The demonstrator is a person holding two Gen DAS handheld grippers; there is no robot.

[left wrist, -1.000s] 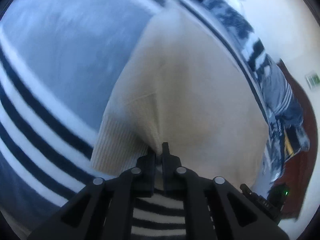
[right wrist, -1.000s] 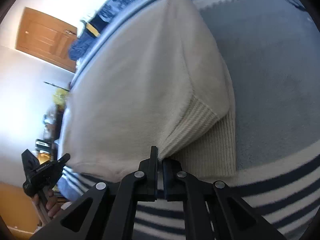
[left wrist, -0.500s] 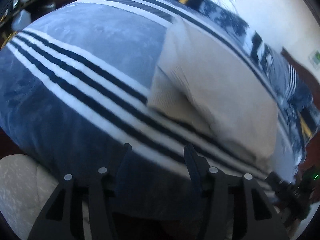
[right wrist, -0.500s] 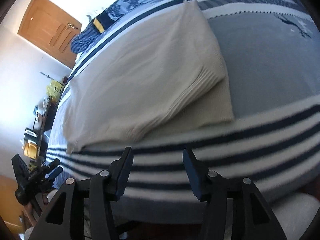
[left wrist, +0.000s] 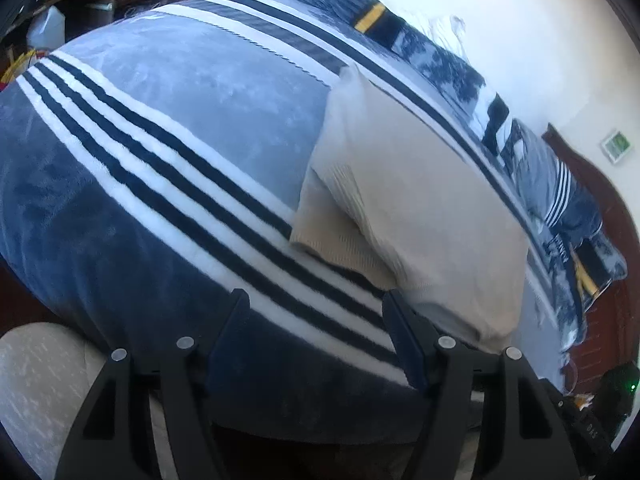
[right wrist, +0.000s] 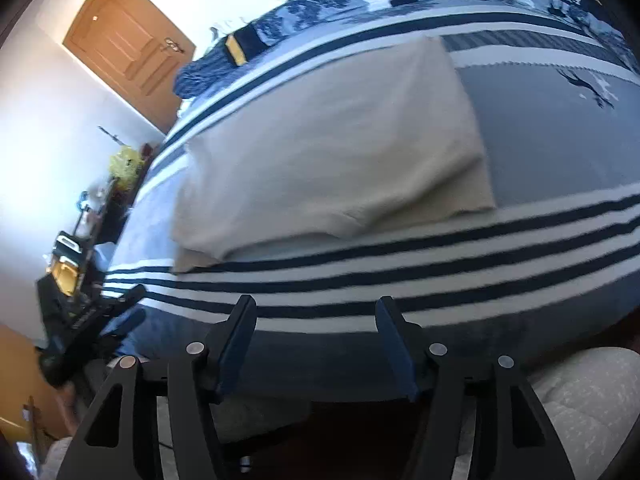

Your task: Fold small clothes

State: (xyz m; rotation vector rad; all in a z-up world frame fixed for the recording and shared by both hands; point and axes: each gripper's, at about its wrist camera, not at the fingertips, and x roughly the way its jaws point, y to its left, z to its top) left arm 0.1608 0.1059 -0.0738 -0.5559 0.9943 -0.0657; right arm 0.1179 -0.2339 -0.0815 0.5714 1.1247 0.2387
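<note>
A cream knit sweater lies folded over on the striped blue and white blanket; its ribbed hem sticks out under the folded top layer. It also shows in the right wrist view. My left gripper is open and empty, pulled back at the bed's near edge, apart from the sweater. My right gripper is open and empty too, at the near edge in front of the sweater. The left gripper appears in the right wrist view at the lower left.
Crumpled dark blue bedding lies along the far side of the bed. A wooden door stands in the far wall. A cluttered shelf stands at the left. A light cushion sits below the bed edge.
Both grippers were shut on the sweater's hem a second ago. They have let go, opened wide and drawn back to the bed's near edge. The sweater now lies folded.
</note>
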